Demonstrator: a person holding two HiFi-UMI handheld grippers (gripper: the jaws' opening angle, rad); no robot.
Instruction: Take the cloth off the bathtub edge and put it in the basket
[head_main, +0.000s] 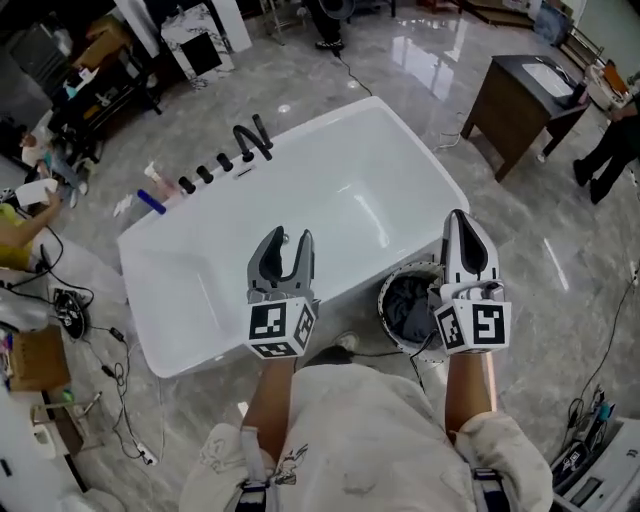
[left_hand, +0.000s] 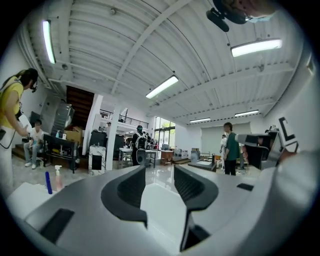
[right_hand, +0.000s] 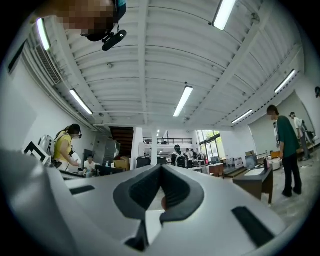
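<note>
In the head view a white bathtub (head_main: 330, 200) lies ahead of me, and no cloth shows on its edge. A round basket (head_main: 385, 300) stands on the floor by the tub's near right corner, with a dark grey cloth (head_main: 408, 308) inside it. My left gripper (head_main: 287, 243) is held over the tub's near edge, pointing away from me, jaws apart and empty. My right gripper (head_main: 458, 220) hovers above the basket with its jaws together and nothing in them. The left gripper (left_hand: 159, 172) and right gripper (right_hand: 161, 170) views look out level across the hall, not at the tub.
Black taps (head_main: 250, 140) stand on the tub's far left rim, beside a blue bottle (head_main: 150, 200). A dark wooden table (head_main: 520, 100) is at the upper right, with a person (head_main: 610, 150) past it. Cables (head_main: 110, 370) trail on the marble floor at left.
</note>
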